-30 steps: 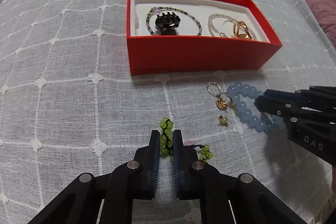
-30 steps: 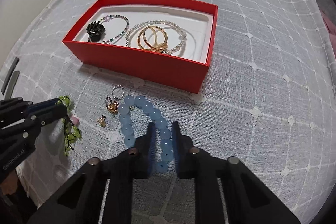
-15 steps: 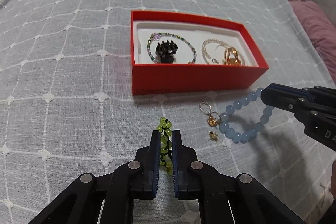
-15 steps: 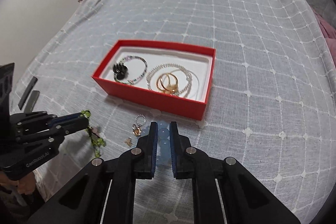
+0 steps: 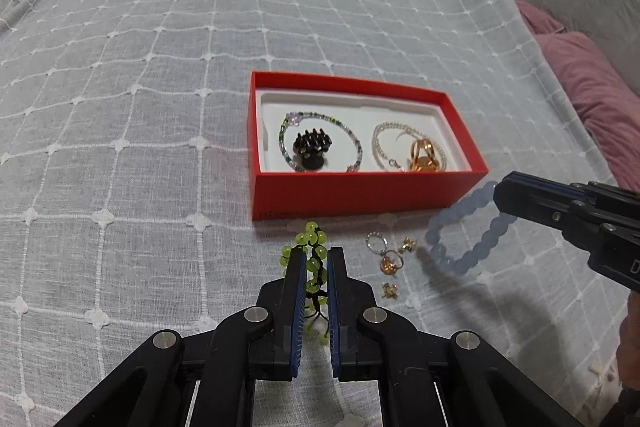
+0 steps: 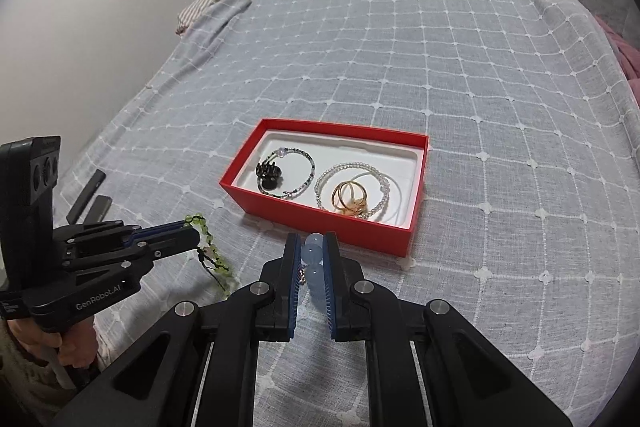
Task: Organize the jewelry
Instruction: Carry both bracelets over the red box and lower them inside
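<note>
A red box with a white liner lies on the bedspread. It holds a beaded bracelet, a black hair claw, a pearl bracelet and gold rings. My left gripper is shut on a green bead bracelet and holds it above the cloth. My right gripper is shut on a pale blue bead bracelet that hangs in the air just before the box's right end. The right gripper also shows in the left wrist view.
Small gold earrings and a ring charm lie on the cloth in front of the box. Two dark flat objects lie at the bed's left edge. Pink and grey pillows are at the right. A wall is on the left.
Both grippers have risen and drawn back from the cloth, each lifting its bracelet. The blue bracelet now hangs clear of the bedspread.
</note>
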Demonstrator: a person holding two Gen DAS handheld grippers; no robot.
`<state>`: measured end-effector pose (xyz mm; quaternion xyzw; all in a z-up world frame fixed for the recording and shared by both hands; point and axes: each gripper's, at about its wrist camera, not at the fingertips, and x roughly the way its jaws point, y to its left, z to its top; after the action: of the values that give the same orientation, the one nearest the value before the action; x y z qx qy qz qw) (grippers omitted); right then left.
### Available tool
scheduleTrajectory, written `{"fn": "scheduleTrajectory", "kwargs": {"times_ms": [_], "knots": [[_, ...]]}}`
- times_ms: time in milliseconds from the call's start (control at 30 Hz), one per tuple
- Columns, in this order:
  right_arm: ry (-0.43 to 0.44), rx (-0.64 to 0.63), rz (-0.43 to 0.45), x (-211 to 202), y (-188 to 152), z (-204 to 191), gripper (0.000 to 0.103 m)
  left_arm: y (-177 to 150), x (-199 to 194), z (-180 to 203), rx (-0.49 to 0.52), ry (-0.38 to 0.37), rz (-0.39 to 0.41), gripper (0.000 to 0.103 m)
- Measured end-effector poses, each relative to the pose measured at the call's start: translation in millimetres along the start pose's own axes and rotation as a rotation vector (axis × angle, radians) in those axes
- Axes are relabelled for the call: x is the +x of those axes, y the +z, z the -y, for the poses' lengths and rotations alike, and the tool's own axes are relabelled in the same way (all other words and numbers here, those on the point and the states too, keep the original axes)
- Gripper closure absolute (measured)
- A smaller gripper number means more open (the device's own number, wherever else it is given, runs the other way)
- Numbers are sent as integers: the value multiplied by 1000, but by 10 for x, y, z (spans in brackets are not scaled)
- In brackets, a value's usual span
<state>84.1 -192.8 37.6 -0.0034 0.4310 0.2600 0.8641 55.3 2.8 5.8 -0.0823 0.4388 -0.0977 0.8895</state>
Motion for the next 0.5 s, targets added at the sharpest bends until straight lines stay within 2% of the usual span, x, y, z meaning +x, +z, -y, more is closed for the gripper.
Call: {"fn": "scheduleTrajectory", "kwargs": {"times_ms": [367, 500], "knots": [[36, 7, 41, -97, 68, 4, 92, 138, -147, -56, -36, -9, 86, 98], [87, 39, 62, -165, 131, 17, 92, 242, -185, -118, -70, -22, 114, 98]]}}
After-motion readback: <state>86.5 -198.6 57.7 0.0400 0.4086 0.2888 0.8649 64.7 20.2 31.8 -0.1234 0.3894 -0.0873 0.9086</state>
